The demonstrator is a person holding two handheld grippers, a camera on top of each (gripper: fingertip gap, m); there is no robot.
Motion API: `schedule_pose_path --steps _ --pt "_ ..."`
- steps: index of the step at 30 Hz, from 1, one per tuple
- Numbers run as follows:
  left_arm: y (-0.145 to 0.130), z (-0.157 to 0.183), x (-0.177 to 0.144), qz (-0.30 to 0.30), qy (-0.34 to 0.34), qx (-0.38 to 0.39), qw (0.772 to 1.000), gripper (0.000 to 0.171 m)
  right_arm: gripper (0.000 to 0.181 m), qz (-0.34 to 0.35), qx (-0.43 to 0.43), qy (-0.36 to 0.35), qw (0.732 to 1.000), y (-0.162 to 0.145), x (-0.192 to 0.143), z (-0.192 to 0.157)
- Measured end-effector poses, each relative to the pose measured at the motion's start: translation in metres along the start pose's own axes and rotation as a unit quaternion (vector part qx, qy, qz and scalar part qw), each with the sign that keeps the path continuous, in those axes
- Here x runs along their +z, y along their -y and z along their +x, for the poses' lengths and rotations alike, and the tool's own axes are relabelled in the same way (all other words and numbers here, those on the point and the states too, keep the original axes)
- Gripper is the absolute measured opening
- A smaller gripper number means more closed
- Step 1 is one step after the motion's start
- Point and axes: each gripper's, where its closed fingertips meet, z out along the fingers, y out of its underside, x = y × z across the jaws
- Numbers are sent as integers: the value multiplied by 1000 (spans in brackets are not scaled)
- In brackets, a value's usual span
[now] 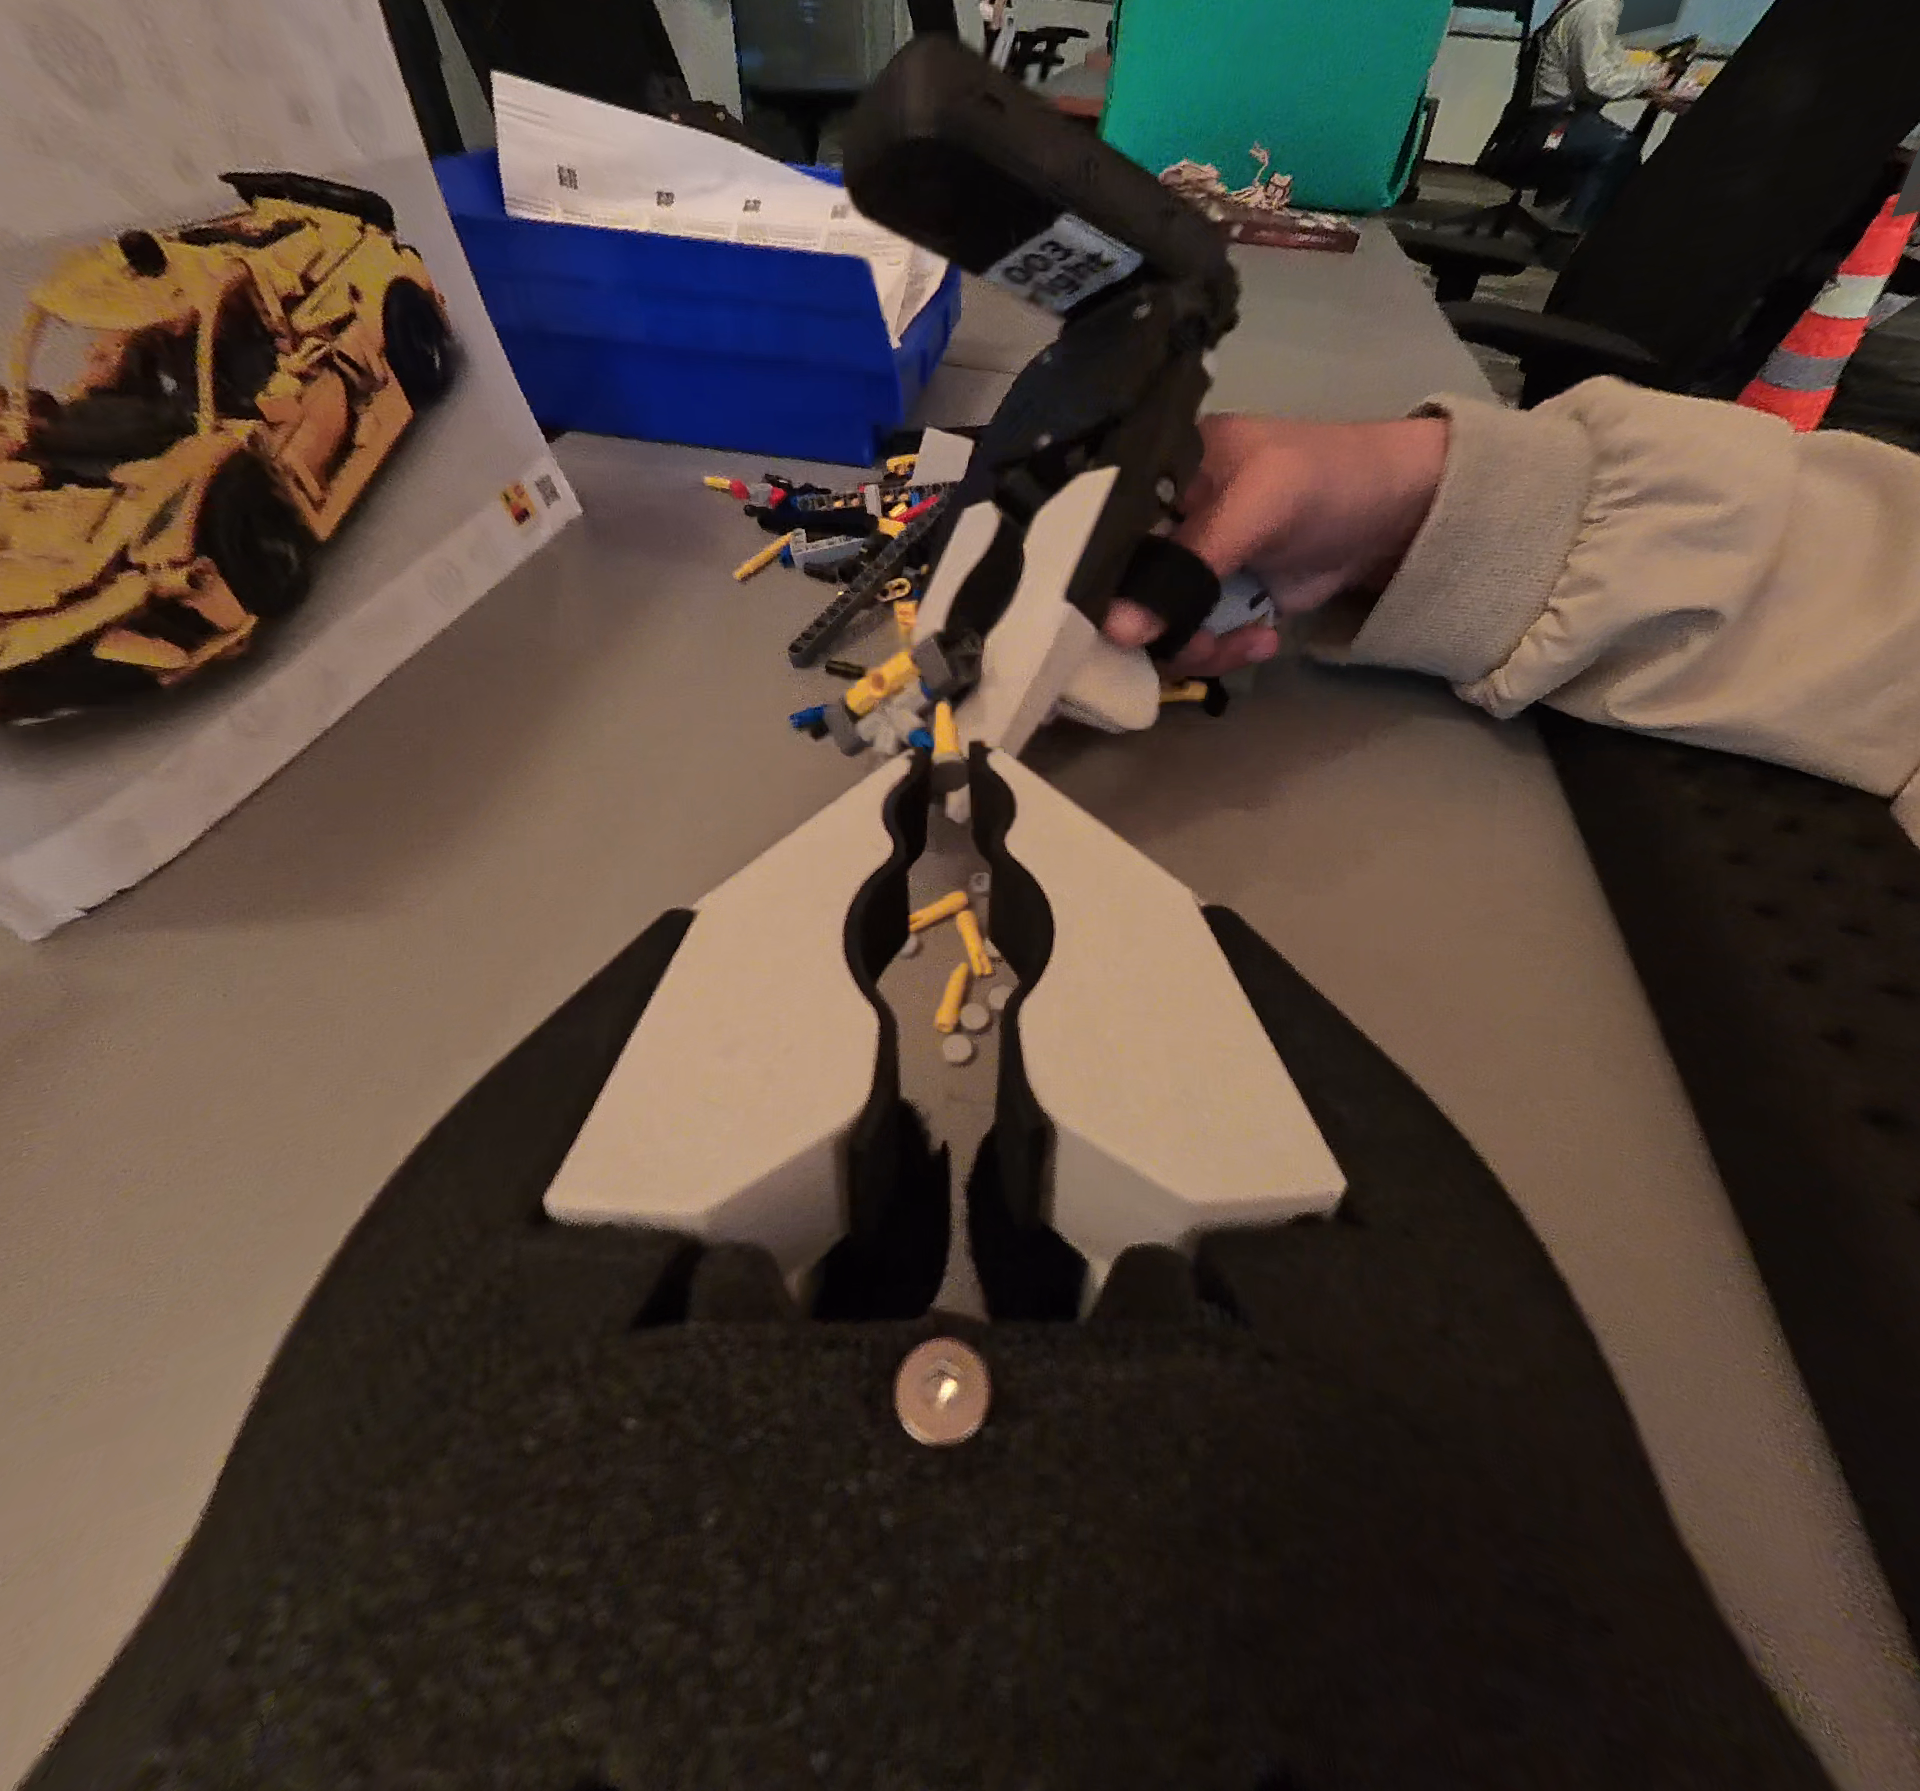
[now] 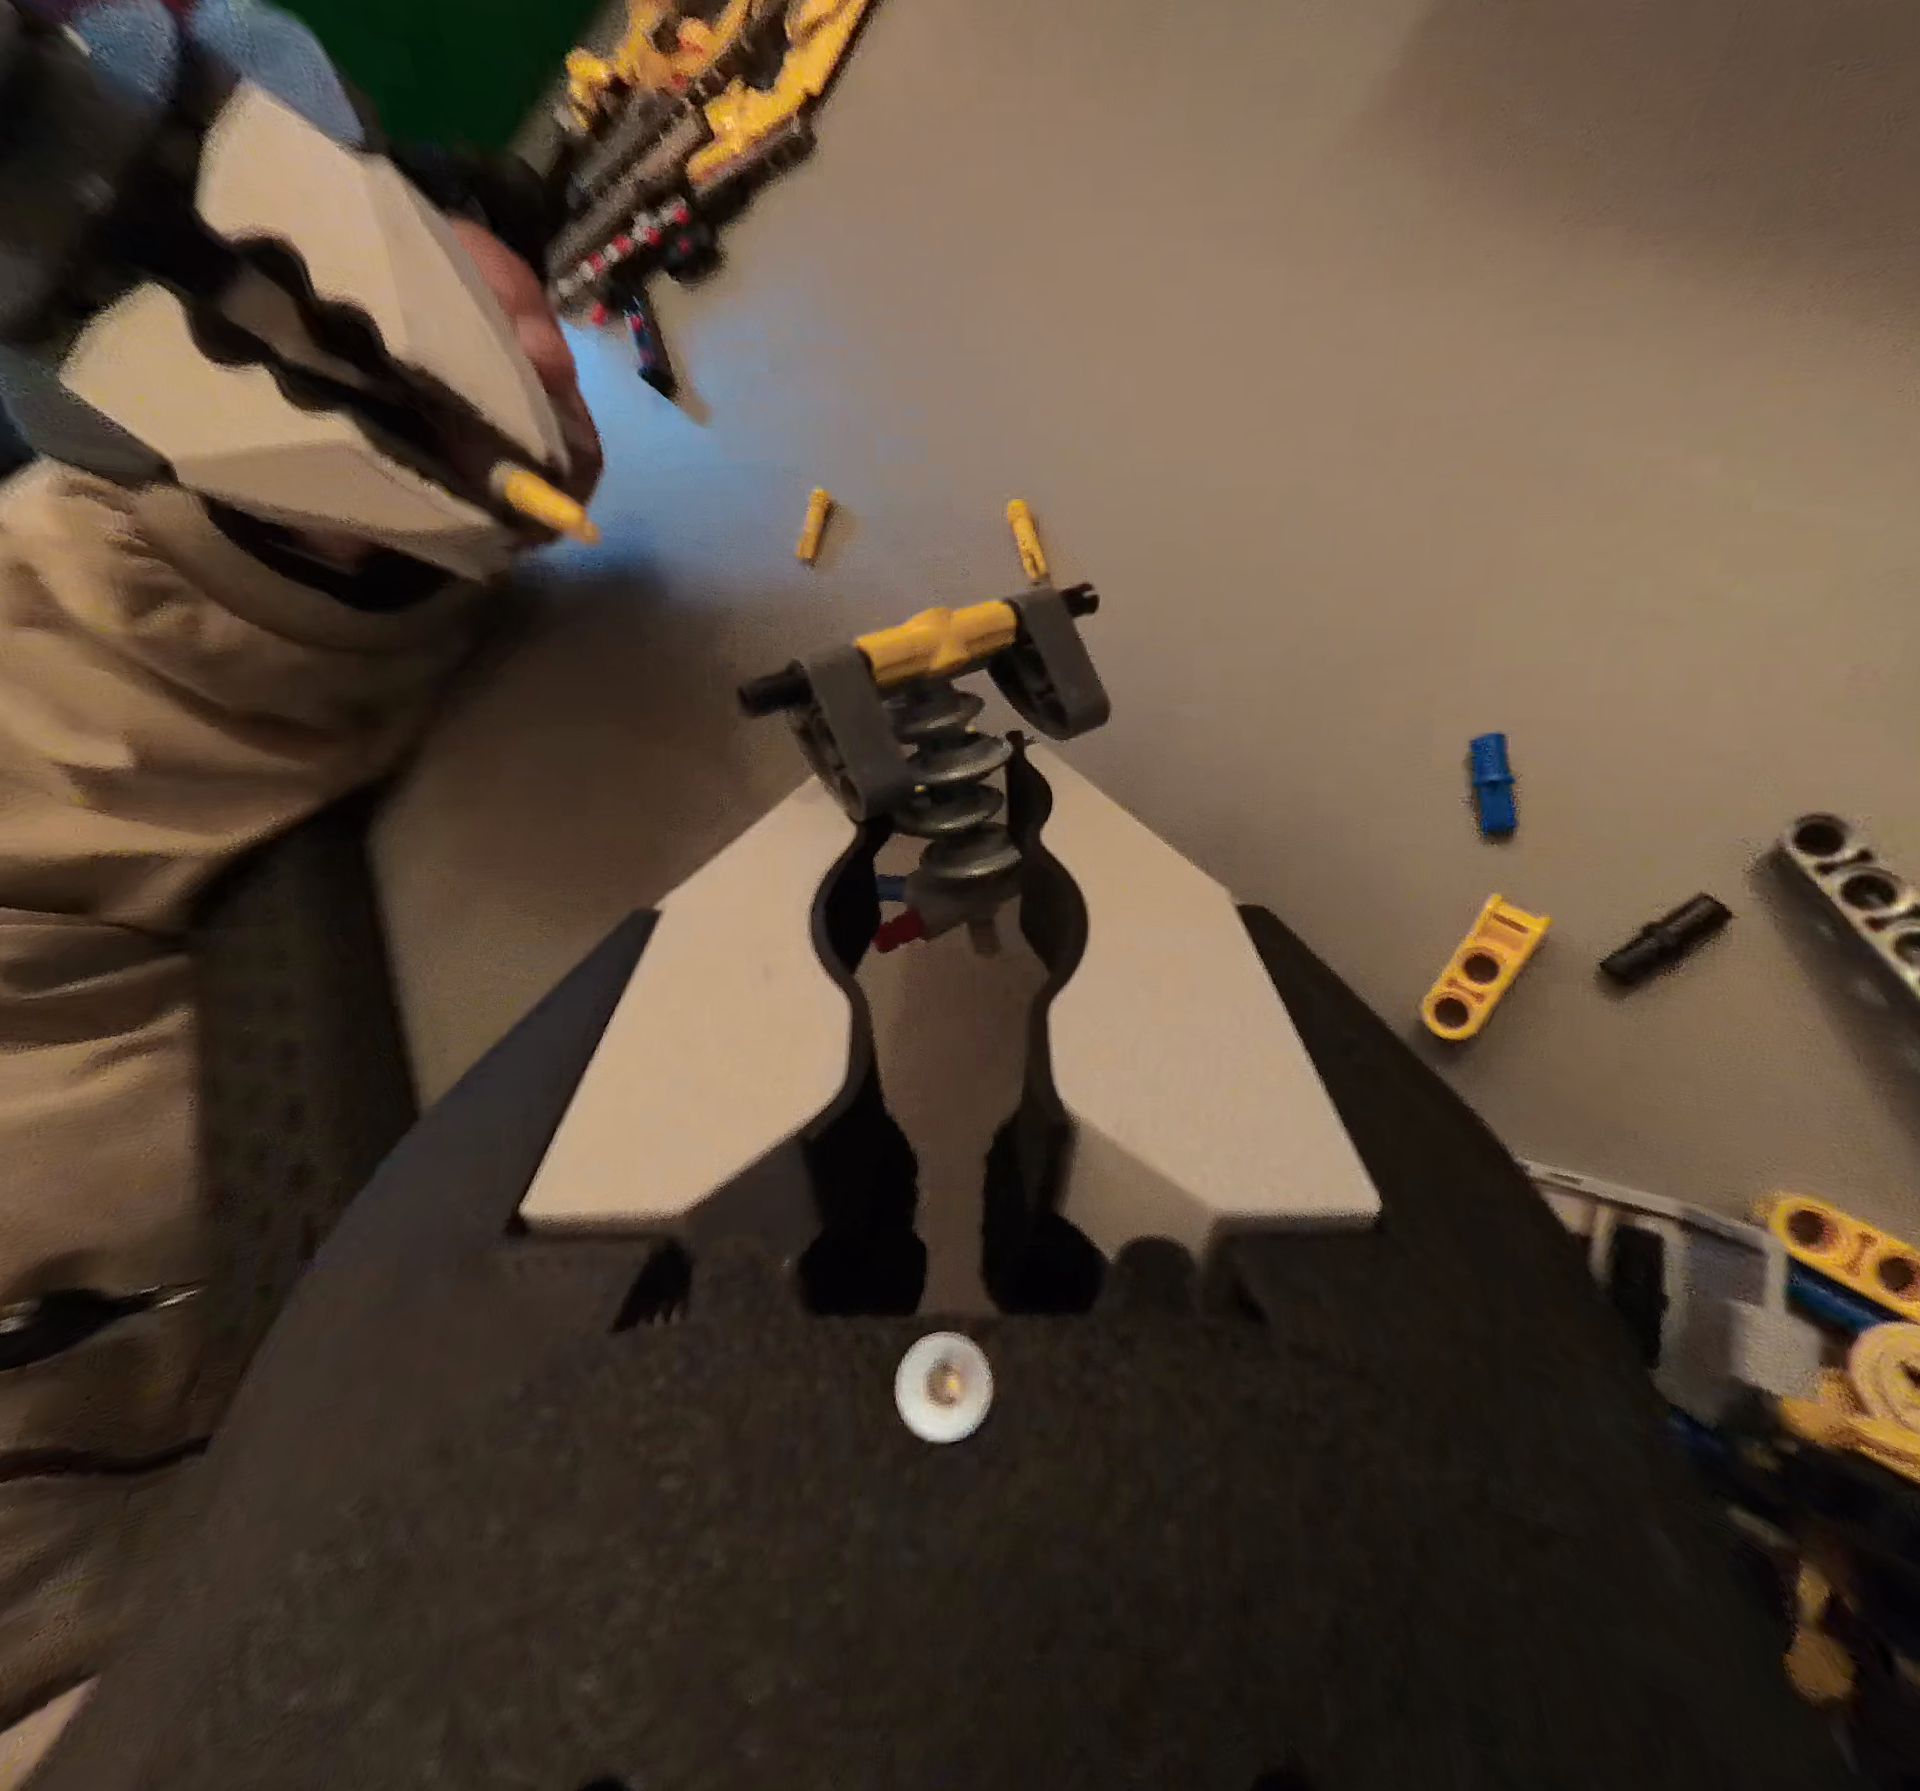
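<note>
My left gripper (image 1: 948, 762) is pinched on a short yellow plastic pin (image 1: 943, 731); the right wrist view shows it jutting from the tips (image 2: 542, 505), which the left view half hides. My right gripper (image 2: 940, 811) is clamped on a small brick assembly: a grey coil-spring shock absorber with dark grey liftarms and a yellow cross-axle connector (image 2: 940, 702). The left wrist view shows that piece (image 1: 920, 676) just beyond my left gripper's tips.

Only the left view shows the big white box printed with a yellow sports car (image 1: 208, 432), the blue plastic bin (image 1: 707, 328) holding white folded sheets, a green panel (image 1: 1278, 48) and an orange-and-white cone (image 1: 1839, 328). The right gripper's body carries a small label; the box has small code squares.

Loose yellow pins (image 1: 951, 952) lie on the grey table (image 1: 468, 858). The right view adds a blue pin (image 2: 1492, 783), a black pin (image 2: 1662, 936) and a half-built yellow-and-black frame (image 2: 717, 79).
</note>
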Motion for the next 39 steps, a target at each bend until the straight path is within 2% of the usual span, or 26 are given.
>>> schedule_pose_path --steps 3,9,14,17,19,21,23,24,27,30,33,39 --pt "-4 -7 -2 -7 18 13 1000 7 21 -45 -37 -81 995 -12 6 15" --pt "-11 -10 1 -21 30 24 999 7 23 -64 -76 -147 984 -13 5 23" --pt "-11 -8 3 -20 35 57 998 7 36 -45 -94 -142 984 -6 -7 16" --pt "6 0 0 28 35 102 994 7 40 -9 -99 -130 987 6 -24 14" --pt "16 7 -3 55 34 133 989 7 39 30 -101 -98 990 19 -37 6" --pt "24 19 -3 74 14 142 987 7 37 104 -100 33 989 38 -49 -40" --pt "30 29 -4 92 -10 138 986 7 37 154 -85 168 970 50 -61 -85" --pt "33 35 -5 102 -24 130 986 7 37 158 -82 194 965 51 -61 -95" --pt "41 44 -6 125 -49 113 984 7 30 148 -99 202 963 45 -54 -102" --pt "39 47 -4 115 -51 118 985 7 22 136 -95 218 962 42 -53 -107" --pt "41 49 -5 119 -61 107 985 7 5 129 -102 214 963 39 -49 -108" --pt "44 53 -9 120 -75 97 985 7 3 135 -119 213 960 40 -51 -113"
